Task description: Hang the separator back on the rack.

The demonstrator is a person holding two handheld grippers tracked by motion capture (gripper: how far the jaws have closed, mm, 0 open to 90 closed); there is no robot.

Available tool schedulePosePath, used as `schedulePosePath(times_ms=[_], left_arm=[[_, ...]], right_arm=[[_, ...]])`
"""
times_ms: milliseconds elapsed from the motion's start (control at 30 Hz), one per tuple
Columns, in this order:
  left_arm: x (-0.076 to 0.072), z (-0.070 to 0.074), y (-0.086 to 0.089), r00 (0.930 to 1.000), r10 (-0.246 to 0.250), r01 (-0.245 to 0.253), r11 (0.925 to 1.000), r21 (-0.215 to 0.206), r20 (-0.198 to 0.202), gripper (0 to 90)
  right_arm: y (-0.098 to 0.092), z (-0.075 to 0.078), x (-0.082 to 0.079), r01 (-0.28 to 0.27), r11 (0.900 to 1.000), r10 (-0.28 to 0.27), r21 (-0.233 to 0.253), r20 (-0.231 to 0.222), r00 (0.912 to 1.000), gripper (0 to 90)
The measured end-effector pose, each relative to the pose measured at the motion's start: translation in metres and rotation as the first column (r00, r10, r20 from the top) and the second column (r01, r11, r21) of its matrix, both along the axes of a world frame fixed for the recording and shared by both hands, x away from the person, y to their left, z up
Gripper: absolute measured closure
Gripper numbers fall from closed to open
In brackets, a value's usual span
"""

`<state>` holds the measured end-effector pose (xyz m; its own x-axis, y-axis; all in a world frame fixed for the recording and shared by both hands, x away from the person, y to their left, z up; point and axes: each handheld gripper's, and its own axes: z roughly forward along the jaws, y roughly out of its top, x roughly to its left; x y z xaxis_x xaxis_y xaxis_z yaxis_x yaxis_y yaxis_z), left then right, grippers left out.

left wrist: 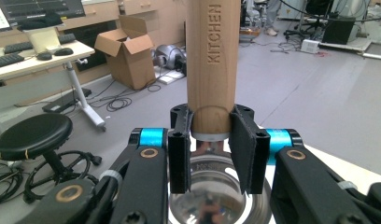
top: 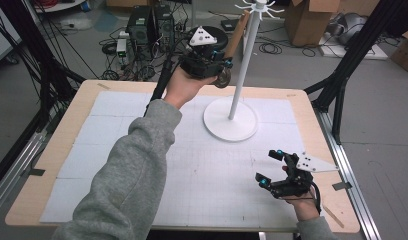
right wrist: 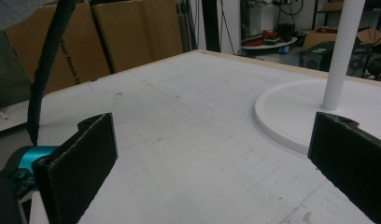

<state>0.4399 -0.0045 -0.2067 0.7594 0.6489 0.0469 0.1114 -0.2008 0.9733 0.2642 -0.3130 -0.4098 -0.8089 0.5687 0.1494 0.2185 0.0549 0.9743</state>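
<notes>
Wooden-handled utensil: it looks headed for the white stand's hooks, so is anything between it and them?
Nothing visible: the utensil, clamped in the left gripper, is raised right beside the stand's pole, its hooks just above.

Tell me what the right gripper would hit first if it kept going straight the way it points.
Probably the round base of the white stand: the right gripper, jaws open, looks low across the table with the base ahead to one side. Depth is unclear.

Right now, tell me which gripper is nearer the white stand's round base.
Left. The left gripper, clamped on a wooden-handled utensil, is raised just behind the round base, beside the pole. The right gripper sits open, farther off toward the table's near right corner.
</notes>
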Motion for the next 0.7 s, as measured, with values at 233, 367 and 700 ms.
schedulePosePath(times_ms=[233, 367, 700], left_arm=[[0.001, -0.001, -0.004, 0.9998, -0.013, 0.013, 0.9999, -0.006, -0.012, 69.3], [0.001, -0.004, -0.007, 0.9996, -0.029, 0.029, 0.9996, 0.004, 0.005, 63.2], [-0.009, -0.01, 0.005, 0.9963, -0.079, 0.08, 0.9966, -0.018, 0.032, 42.1]], right_arm=[[0.0, 0.0, 0.0, 0.0, 1.0, 0.0, 0.0, -0.001, 1.0, 0.6], [0.0, 0.0, 0.0, -0.001, 1.0, 0.001, -0.002, 0.003, 1.0, 0.6], [0.003, 0.001, -0.002, -0.004, 1.0, 0.004, -0.01, 0.011, 0.9999, 0.6]])
